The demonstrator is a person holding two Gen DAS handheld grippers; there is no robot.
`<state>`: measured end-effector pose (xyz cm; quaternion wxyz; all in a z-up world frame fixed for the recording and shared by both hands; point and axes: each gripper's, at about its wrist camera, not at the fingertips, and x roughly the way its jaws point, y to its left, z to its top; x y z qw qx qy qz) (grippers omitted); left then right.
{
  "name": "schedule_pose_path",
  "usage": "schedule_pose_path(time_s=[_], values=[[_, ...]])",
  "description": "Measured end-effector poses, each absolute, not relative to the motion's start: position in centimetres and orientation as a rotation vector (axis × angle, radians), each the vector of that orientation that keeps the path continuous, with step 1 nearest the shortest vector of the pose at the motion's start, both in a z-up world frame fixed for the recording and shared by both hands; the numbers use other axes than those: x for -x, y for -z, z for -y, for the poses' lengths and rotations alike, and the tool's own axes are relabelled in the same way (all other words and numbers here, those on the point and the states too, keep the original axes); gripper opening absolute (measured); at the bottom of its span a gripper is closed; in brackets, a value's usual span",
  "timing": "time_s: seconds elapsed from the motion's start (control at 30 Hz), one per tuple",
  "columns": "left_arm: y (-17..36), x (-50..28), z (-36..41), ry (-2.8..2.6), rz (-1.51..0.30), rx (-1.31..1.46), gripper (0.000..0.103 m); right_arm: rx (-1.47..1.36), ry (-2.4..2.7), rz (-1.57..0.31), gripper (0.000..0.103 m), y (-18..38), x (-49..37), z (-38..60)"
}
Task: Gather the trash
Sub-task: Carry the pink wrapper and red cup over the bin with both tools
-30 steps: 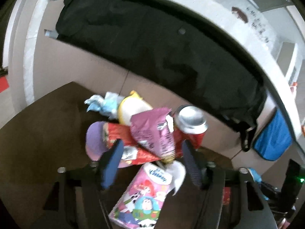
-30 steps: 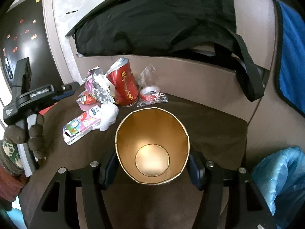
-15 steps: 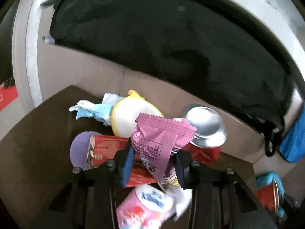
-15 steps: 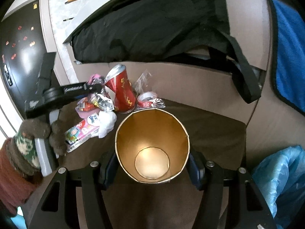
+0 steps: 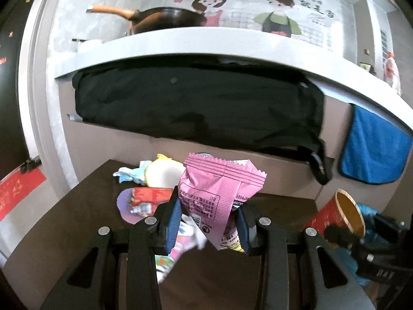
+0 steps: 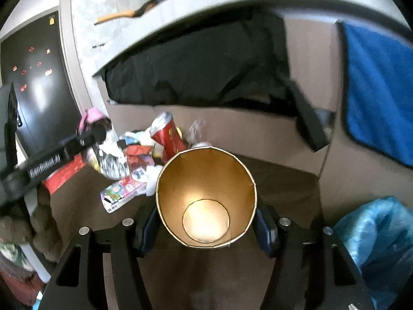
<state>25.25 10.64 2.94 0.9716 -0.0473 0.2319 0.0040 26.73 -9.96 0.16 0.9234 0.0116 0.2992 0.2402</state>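
Note:
My left gripper [image 5: 207, 222] is shut on a pink snack wrapper [image 5: 219, 193] and holds it above the brown table [image 5: 77, 219]. Under it lies a trash pile: a red packet [image 5: 148, 196], a purple lid [image 5: 124, 204], a yellow-rimmed white piece [image 5: 162, 173] and crumpled pale blue paper [image 5: 127, 174]. My right gripper [image 6: 206, 222] is shut on a paper cup [image 6: 206, 201] with a gold inside, mouth toward the camera. The cup shows red outside in the left wrist view [image 5: 340, 214]. A red can [image 6: 169, 137] and a cartoon tissue pack [image 6: 118, 193] lie in the pile.
A black bag [image 5: 196, 106] sits on a shelf under a grey counter [image 5: 206, 44] behind the table. A blue cloth [image 5: 374, 149] hangs at the right. A blue plastic bag [image 6: 376, 237] is low at the right. A wok [image 5: 160, 20] stands on the counter.
My left gripper closed on the pink wrapper and lifted it off the pile. My right gripper kept hold of the cup and rose slightly.

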Motion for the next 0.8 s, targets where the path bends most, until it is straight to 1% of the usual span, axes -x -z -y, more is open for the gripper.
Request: schedule_pose_path(time_s=[0.23,0.43,0.8], values=[[-2.8,-23.4,-3.8,0.109,-0.498,0.092,0.039,-0.013,-0.414,-0.557,0.059,-2.7,-23.9,15.1],[-2.7,-23.6,3.7,0.250,-0.523,0.051,0.039,-0.016,-0.285,-0.527,0.059,-3.7,-22.3,22.4],[-2.2,-24.9,16.2,0.486,-0.539,0.041,0.039,-0.046,-0.058,-0.553,0.059,-2.1,-20.8,34.5]])
